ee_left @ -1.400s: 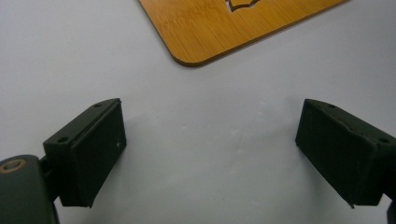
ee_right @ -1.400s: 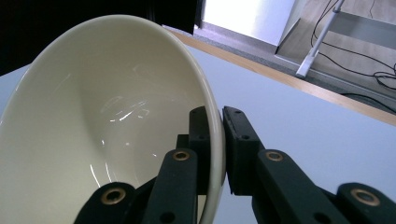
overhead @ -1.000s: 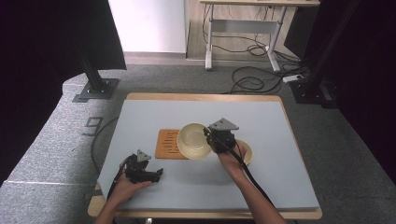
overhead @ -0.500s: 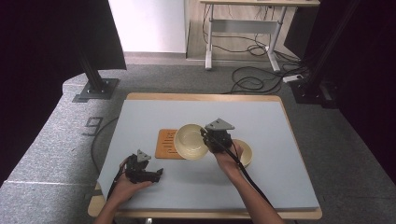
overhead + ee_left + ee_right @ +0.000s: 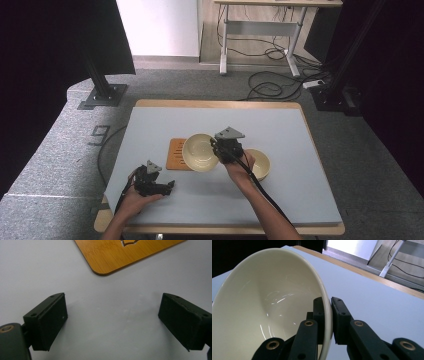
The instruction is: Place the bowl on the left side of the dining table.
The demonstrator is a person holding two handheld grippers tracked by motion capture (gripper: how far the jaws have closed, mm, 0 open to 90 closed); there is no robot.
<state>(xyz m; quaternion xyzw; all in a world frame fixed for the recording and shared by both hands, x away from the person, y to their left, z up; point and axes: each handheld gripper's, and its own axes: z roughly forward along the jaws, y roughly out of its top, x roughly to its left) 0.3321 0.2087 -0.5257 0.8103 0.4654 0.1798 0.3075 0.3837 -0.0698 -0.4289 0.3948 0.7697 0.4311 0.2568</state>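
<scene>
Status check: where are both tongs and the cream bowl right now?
Right tongs clamped on rim of round cream ceramic bowl, held above rectangular bamboo board. Left tongs open, low over grey table. Second cream bowl beside right hand.

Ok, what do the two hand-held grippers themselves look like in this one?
Both are black. The left hand-held gripper and right hand-held gripper each carry a grey three-cornered plate and trail a dark cable. Up close: flat rectangular black pads, linkage arms with brass-coloured pivots. Forearms are bare.
</scene>
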